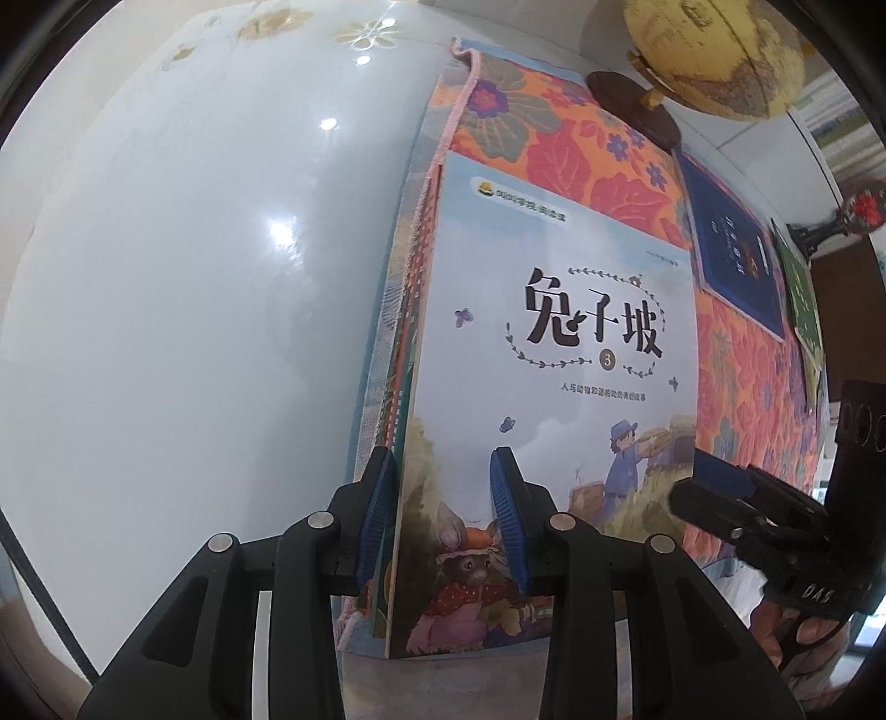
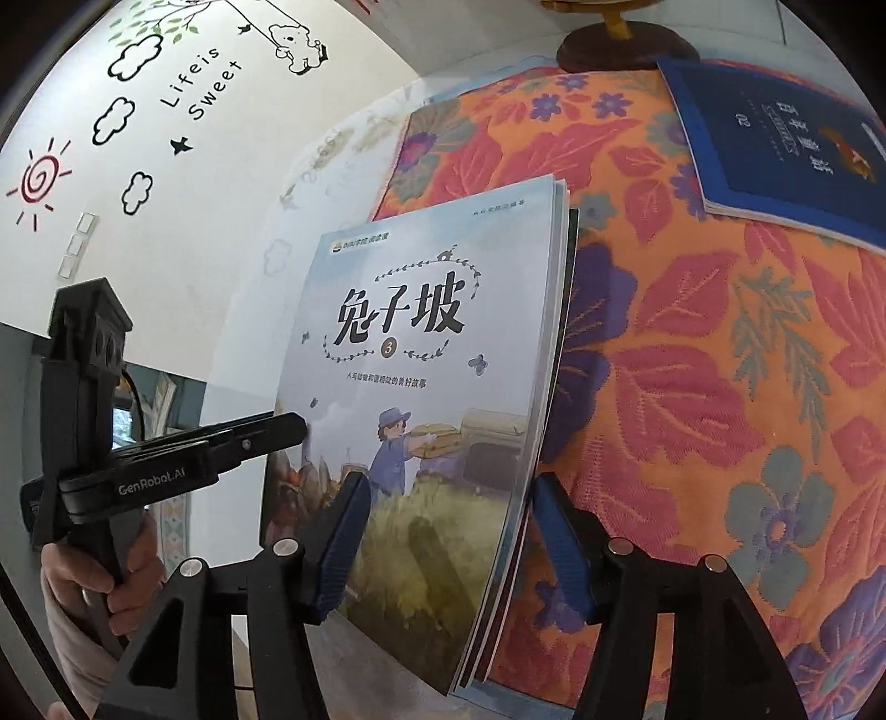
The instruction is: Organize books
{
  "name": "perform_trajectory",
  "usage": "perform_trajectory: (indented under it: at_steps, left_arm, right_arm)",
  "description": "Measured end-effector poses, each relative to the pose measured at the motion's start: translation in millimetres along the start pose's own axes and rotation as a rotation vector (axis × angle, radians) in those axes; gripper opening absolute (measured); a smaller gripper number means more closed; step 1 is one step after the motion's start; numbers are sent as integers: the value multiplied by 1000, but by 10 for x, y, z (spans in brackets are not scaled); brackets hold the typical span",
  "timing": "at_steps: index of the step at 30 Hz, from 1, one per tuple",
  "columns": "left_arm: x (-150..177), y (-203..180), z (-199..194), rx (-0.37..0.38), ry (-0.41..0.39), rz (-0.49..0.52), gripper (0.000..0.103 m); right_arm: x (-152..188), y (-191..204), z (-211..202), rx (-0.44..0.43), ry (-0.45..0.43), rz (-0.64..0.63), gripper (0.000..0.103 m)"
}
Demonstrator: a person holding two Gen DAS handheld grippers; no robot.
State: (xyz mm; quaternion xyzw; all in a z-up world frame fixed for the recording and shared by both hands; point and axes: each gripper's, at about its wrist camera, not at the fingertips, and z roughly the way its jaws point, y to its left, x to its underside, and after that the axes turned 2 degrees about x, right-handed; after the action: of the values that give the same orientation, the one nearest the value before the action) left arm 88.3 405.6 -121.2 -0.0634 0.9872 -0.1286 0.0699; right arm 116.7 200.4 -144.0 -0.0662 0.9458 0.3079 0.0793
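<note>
Clearly, book cover reads "兔子坡 3".

A floral orange cloth covered the desk ahead of the claw. Beyond it, far from the claw, stood a yellowed globe on a dark wooden base. Wall stickers showed clouds, a sun and "Life is Sweet".

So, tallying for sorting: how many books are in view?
4 at least: illustrated book upright at the cloth's edge, another pressed behind it, blue book flat near the globe, green book beside that; more may hide behind.
</note>
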Motion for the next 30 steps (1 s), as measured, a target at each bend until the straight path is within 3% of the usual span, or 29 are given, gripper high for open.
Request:
perform_trajectory:
  at_steps: [4, 8, 10, 13, 21, 27, 30]
  left_arm:
    - [-60, -132, -120, -116, -47, 31, 32]
    - [-185, -380, -320, -108, -134, 57, 32]
    - [-273, -588, -364, -81, -171, 96, 33]
    - [-434, -949, -268, -38, -164, 152, 33]
    - [-871, -1925, 356, 118, -153, 128, 33]
    - [-1135, -2268, 1004, -16, -87, 26, 34]
    - [-1147, -2309, 1031, -19, -125, -11, 35]
  right_arm:
    - [-74, -299, -223, -17, -102, 91, 60]
    - [-172, -823, -522, -29, -259, 260, 61]
    - [-219, -1063, -617, -33, -287, 328, 61]
    - [-236, -1338, -810, -9, -335, 368, 61]
    - [-242, -1887, -1098, -24, -339, 409, 61]
    - [-234, -2324, -1330, -36, -328, 436, 61]
    - [-216, -2502, -1404, -54, -317, 448, 61]
